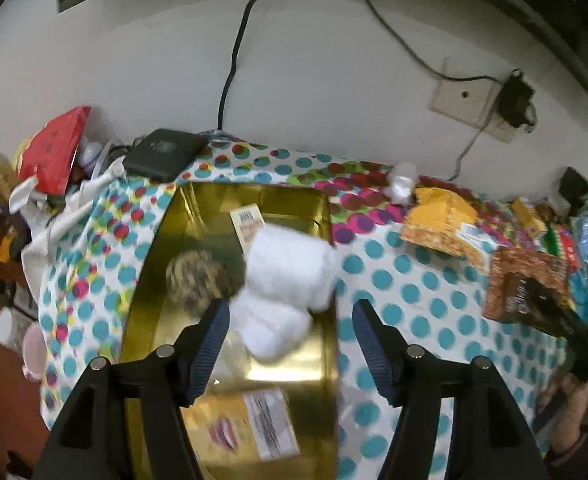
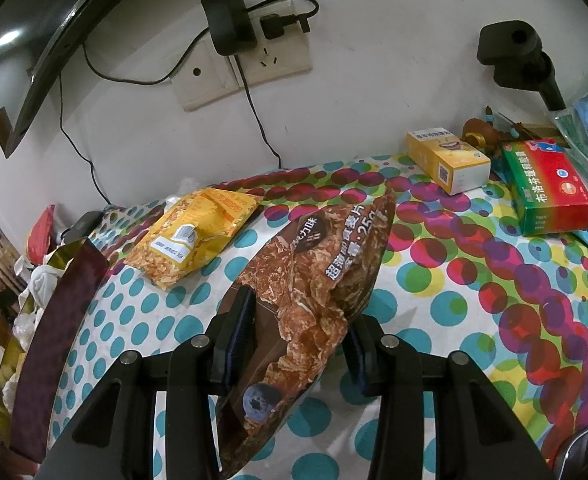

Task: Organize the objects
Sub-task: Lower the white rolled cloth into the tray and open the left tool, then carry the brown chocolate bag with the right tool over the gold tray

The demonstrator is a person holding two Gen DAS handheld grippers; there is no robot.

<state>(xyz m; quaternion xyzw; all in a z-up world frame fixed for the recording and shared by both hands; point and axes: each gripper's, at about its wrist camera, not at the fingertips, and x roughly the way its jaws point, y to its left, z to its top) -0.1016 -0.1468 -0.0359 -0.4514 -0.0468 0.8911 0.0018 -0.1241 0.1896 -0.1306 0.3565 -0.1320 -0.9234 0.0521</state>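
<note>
**Left jaws wide over the gold tin, right jaws clamped on the brown snack bag**

A cloth printed with teal, pink and green dots covers the table and fills the middle of both views, running up to a white wall with a beige socket plate in the upper centre of the right wrist view.

The rectangular gold metal tin sits at centre left of the left wrist view. Inside it lie a blurred white fluffy wad, a mottled brown furry lump just left of it, and a small printed card near the far wall. A yellow label shows at the tin's near end.

The left gripper hangs over the tin's near right edge, its blue-padded fingers standing well apart with nothing pressed between them; the white wad appears just beyond the left pad, and whether they touch cannot be told.

The right gripper, at lower centre of its view, is closed on the brown crinkled snack bag with white lettering, both pads pressing the bag's sides.

A yellow foil pouch lies to the upper left of that bag. At upper right stand a green and red carton and a smaller yellow and white box.
</note>
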